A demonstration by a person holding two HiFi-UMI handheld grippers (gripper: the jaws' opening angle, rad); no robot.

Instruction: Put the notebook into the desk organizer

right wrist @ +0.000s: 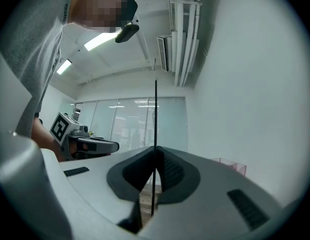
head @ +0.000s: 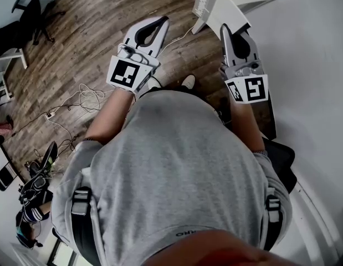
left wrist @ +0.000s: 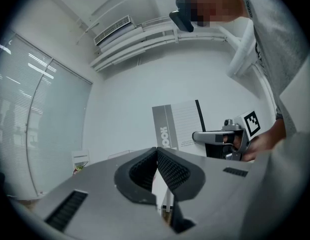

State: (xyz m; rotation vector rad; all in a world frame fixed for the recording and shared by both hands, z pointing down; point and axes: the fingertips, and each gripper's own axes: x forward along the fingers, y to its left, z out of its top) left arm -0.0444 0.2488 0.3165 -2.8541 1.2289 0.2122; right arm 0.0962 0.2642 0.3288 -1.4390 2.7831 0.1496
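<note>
The notebook (head: 211,3) has a white and grey cover. My right gripper (head: 225,29) is shut on its lower edge and holds it upright in the air above the wooden floor. In the right gripper view the notebook (right wrist: 156,114) shows edge-on as a thin dark line between the closed pads. My left gripper (head: 162,20) is held up beside it, shut with nothing in it. From the left gripper (left wrist: 156,150) I see the notebook's cover (left wrist: 177,126) with the right gripper (left wrist: 197,136) clamped on it. A clear pink-tinted box (right wrist: 230,166), possibly the organizer, stands low at the right.
The person's grey-shirted torso (head: 177,170) fills the middle of the head view. Cables (head: 77,100) trail over the wooden floor, and an office chair (head: 28,14) stands at the far left. A white surface (head: 310,65) runs along the right.
</note>
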